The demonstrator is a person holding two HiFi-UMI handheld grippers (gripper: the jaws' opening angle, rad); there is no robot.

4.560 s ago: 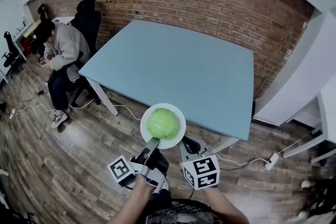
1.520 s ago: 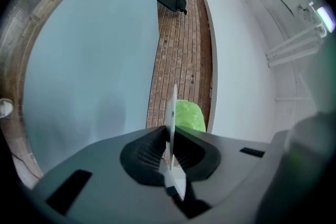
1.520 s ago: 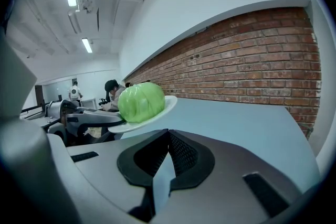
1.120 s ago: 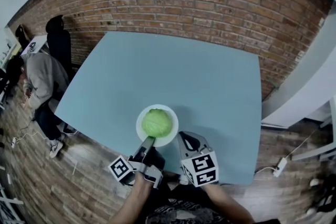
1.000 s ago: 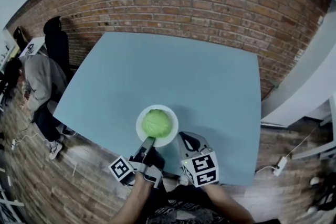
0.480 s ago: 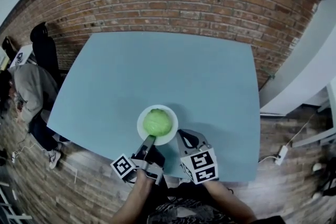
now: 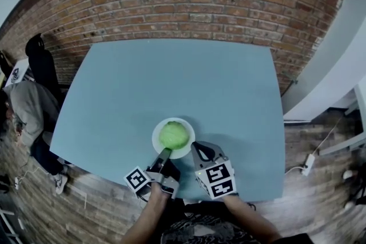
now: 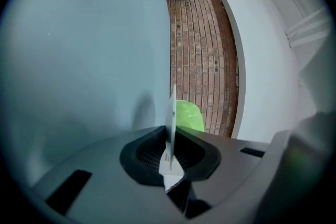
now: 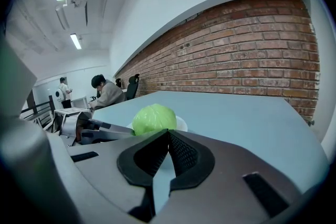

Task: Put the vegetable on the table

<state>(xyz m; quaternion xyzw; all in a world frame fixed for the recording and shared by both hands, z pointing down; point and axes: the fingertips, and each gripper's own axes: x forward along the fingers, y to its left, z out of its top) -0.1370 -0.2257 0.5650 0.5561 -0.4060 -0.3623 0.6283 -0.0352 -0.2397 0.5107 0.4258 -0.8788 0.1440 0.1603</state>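
Left gripper (image 7: 164, 154) has its jaws nipped on the near rim of a white plate (image 7: 157, 133). In the left gripper view that rim stands edge-on between the dark pads, which press on it from both sides. The plate sits over the near part of the pale blue table (image 7: 171, 77), close to the front edge; whether it rests on the top or hangs just above it cannot be told. A round, light green cabbage (image 7: 174, 135) lies in the middle of the plate, so the vegetable is on the plate and not on the bare tabletop. Just right of the plate, the right gripper (image 7: 200, 149) hovers over the table's front edge with its jaws pressed together and nothing between them. Its own view shows the two pads meeting at their tips, with the cabbage beyond them and a little to the left. The two marker cubes sit side by side below the plate, the person's forearms running down from them. Around the table, a seated person in a grey top (image 7: 26, 108) is at the far left, beside a black chair (image 7: 40, 63). A red brick wall (image 7: 189, 3) runs behind the table. A white power strip (image 7: 309, 164) lies on the wooden floor to the right.
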